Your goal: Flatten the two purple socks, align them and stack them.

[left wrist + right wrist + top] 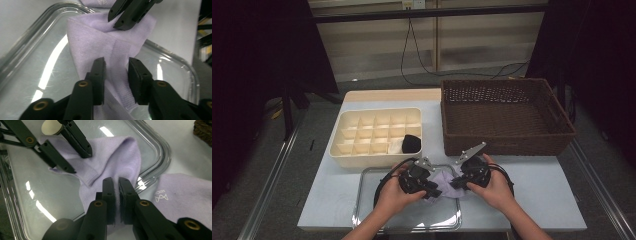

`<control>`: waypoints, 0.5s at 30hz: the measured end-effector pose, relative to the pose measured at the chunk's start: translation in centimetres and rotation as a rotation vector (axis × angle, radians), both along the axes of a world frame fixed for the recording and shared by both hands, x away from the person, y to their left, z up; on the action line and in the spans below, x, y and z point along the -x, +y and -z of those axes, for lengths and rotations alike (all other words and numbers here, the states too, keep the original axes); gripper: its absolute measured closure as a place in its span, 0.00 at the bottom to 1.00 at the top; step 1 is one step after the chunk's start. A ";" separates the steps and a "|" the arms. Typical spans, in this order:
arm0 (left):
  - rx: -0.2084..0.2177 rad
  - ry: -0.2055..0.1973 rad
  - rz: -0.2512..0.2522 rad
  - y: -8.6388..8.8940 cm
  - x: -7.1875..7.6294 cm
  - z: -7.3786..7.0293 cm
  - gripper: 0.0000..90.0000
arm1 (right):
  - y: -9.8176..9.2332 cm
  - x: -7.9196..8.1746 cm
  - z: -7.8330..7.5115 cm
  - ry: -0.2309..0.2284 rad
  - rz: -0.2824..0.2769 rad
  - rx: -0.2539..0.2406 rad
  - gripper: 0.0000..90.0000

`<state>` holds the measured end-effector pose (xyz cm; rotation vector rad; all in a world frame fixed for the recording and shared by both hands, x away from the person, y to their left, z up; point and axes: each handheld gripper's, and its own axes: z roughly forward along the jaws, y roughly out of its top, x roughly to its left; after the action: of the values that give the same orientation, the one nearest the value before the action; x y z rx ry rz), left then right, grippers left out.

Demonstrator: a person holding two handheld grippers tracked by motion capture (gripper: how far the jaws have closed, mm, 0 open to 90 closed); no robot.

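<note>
The right gripper (116,185) pinched a fold of the lilac sock (120,155) between nearly shut jaws. The left gripper (116,67) stood opposite it, jaws spread either side of the sock's ribbed cuff, the pads not clearly pressing. The sock lay beneath both, across the clear tray (367,176). Beyond them sat a cream divided organiser (343,125) and a wicker basket (562,120).

A pale blue-grey rectangular table (327,200) with a light wooden far edge fills the middle of the frame, on a grey floor (262,165). Pale horizontal window blinds (372,45) span the top centre, black cables (412,55) hanging before them, with dark unlit areas at upper left and right.
</note>
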<state>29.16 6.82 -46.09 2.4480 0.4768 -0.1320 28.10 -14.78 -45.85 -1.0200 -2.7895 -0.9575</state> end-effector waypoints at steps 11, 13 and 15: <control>0.021 0.128 -0.075 0.8 -0.7 -0.5 0.97 | -0.1 0.0 0.1 0.003 0.007 -0.011 0.96; 0.058 0.136 -0.119 1.3 -0.8 -1.1 0.97 | -0.2 0.1 0.1 0.003 0.003 -0.012 0.96; 0.122 0.159 -0.154 2.0 -1.1 -1.7 0.97 | -0.2 0.1 0.1 0.002 0.000 -0.012 0.96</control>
<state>30.27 8.87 -44.43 2.2819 0.7039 -0.2846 28.03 -14.99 -45.94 -1.0191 -2.7792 -0.9713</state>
